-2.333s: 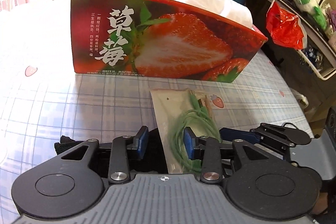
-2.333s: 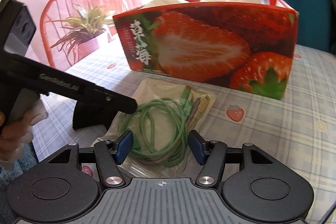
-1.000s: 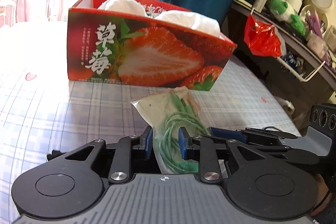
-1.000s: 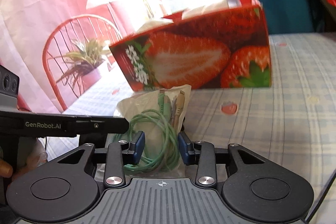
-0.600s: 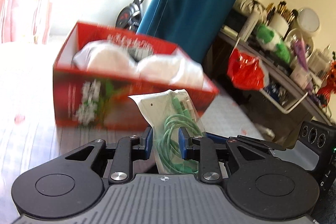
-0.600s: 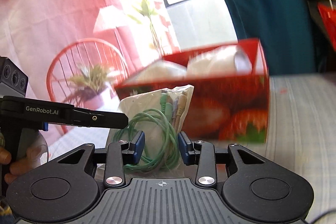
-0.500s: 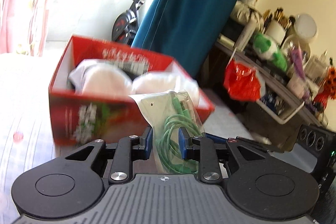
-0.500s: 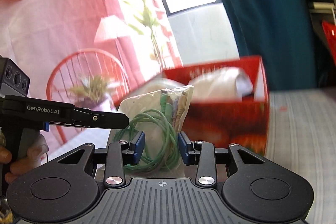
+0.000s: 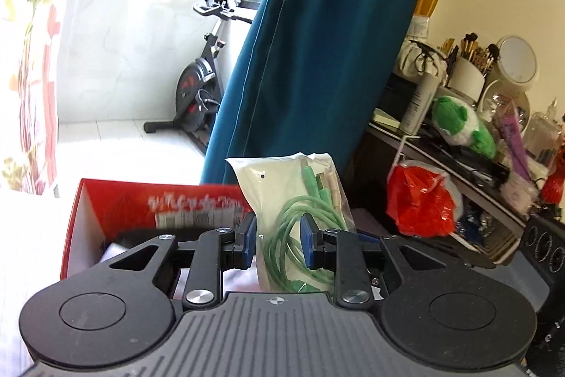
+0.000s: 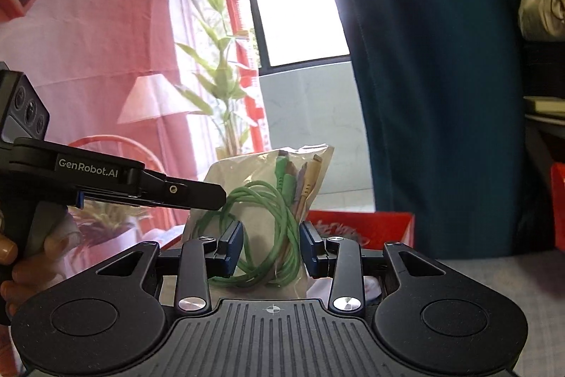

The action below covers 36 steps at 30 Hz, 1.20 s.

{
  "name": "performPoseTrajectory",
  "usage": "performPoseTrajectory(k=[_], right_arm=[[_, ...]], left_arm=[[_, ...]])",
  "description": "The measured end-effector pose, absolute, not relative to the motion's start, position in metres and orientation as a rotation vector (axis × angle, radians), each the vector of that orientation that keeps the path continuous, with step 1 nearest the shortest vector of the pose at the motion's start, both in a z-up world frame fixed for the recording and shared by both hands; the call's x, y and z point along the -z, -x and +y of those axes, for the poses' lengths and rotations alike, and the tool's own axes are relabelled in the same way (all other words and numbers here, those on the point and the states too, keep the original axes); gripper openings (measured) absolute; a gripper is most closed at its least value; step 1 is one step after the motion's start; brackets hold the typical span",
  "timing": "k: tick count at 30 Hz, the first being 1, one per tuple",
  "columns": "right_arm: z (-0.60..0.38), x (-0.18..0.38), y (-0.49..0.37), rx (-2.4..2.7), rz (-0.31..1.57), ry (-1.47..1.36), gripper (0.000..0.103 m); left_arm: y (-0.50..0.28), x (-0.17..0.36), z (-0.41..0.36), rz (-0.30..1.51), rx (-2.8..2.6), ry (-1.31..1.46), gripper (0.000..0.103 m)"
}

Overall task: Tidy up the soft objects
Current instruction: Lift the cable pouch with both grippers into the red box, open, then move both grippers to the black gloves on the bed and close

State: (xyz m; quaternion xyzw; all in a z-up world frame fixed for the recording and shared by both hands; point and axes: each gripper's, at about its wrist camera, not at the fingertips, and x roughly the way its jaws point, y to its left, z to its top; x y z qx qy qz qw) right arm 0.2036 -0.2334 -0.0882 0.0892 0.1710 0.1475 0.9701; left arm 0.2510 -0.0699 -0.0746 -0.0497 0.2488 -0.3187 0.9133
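Observation:
A clear plastic bag with a coiled green cable [image 9: 293, 228] is held upright between both grippers, above the red strawberry box [image 9: 116, 204]. My left gripper [image 9: 278, 244] is shut on the bag's lower part. My right gripper [image 10: 270, 248] is shut on the same bag [image 10: 268, 207] from the other side. The left gripper's body [image 10: 116, 181] shows at the left of the right wrist view. White soft bundles [image 9: 113, 251] lie inside the box, mostly hidden behind the fingers. The box's far rim [image 10: 356, 225] shows just beyond the bag.
A teal curtain [image 9: 317, 41] hangs behind the box. A cluttered shelf with a red plastic bag [image 9: 416, 200] and a green plush toy [image 9: 462, 126] stands at the right. An exercise bike [image 9: 201, 83] stands by the window. A red chair [image 10: 116, 143] is at the left.
Both grippers closed on the cable bag as it lay on the table, then lifted it together. The box has dropped low in both views, and the bag now sits over it.

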Motion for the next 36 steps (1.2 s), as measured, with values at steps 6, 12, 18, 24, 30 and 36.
performPoseTrajectory(k=[6,12,18,24,30,36], right_arm=[[-0.238,0.108,-0.245,-0.252,0.411,-0.182,0.034],[-0.226,0.141,-0.271,-0.219,0.531,-0.121,0.034],[-0.208,0.154,-0.284,-0.211,0.649,-0.055,0.034],[-0.206,0.160,-0.297,-0.161,0.706,-0.087,0.033],[-0.200,0.157,-0.290,-0.091,0.683,-0.065,0.034],[-0.204,0.141,-0.247,-0.054,0.534,-0.063,0.042]], left_arm=[[-0.286,0.088,-0.093,0.550,0.601,0.026,0.028],[-0.311,0.126,-0.105,0.662,0.559,0.031,0.028],[-0.320,0.145,-0.107,0.719,0.539,0.012,0.028],[-0.316,0.145,-0.097,0.705,0.539,0.010,0.028],[-0.295,0.134,-0.089,0.663,0.529,-0.011,0.030],[-0.256,0.120,-0.062,0.593,0.445,-0.026,0.037]])
